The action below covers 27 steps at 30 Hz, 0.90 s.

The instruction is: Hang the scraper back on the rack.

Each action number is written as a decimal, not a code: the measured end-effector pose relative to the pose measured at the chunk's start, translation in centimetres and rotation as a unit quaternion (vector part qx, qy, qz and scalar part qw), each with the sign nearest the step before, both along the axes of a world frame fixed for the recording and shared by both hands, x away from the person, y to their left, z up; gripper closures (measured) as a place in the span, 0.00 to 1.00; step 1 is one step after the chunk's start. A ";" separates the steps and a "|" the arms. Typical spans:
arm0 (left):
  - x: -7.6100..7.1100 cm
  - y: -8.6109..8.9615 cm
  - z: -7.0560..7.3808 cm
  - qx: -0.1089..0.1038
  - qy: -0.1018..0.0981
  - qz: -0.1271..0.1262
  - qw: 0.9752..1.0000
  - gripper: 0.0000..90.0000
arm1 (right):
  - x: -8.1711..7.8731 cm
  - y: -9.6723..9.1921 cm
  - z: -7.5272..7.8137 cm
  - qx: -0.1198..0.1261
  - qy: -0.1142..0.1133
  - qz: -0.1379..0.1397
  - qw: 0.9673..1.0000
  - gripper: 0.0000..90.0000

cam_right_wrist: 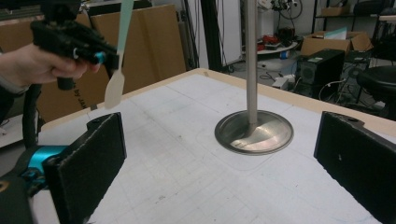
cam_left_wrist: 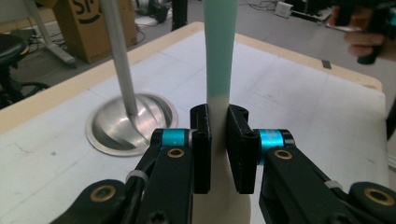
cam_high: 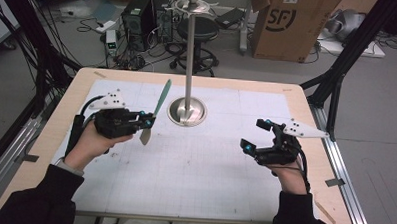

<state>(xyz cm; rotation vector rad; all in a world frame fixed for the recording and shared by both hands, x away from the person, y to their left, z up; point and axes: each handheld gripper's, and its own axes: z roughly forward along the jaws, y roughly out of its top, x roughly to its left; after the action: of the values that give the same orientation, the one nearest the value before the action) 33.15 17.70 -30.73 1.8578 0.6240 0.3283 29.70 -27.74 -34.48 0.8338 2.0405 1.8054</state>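
Note:
A spatula (cam_high: 155,112) with a mint-green handle and a cream blade is held above the table, handle up and blade down. My left gripper (cam_high: 147,119) is shut on it near where the cream part meets the green; the left gripper view shows both pads pressed on the spatula (cam_left_wrist: 219,70). In the right gripper view the same spatula (cam_right_wrist: 116,70) hangs in the air at the upper left. A metal stand (cam_high: 189,66) with a round base (cam_high: 186,111) rises just right of the spatula. My right gripper (cam_high: 255,135) hovers open over the table's right side, with nothing between its jaws.
The white gridded mat (cam_high: 194,162) covers most of the wooden table (cam_high: 306,111). The stand's top carries hooks (cam_high: 192,6). Beyond the far edge are a stool (cam_high: 199,32), a cardboard box (cam_high: 289,25) and computer cases (cam_high: 140,15) with cables.

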 end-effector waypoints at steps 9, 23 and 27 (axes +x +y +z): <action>2.8 0.4 2.3 -0.021 -0.012 0.039 0.999 0.90 | -0.1 0.1 0.1 0.001 -0.005 0.007 1.000 0.01; 5.5 -0.1 6.1 -0.022 -0.038 0.057 0.997 0.90 | -0.2 -0.2 0.4 0.013 -0.012 0.004 1.000 0.01; 6.4 -0.1 6.6 -0.033 -0.035 0.060 0.997 0.90 | -0.3 0.3 0.3 0.015 -0.016 0.014 1.000 0.01</action>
<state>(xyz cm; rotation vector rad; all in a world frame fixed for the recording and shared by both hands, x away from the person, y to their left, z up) 39.56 17.64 -24.17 1.7428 0.6919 0.4455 29.42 -27.45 -34.14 0.7836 2.0209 1.8557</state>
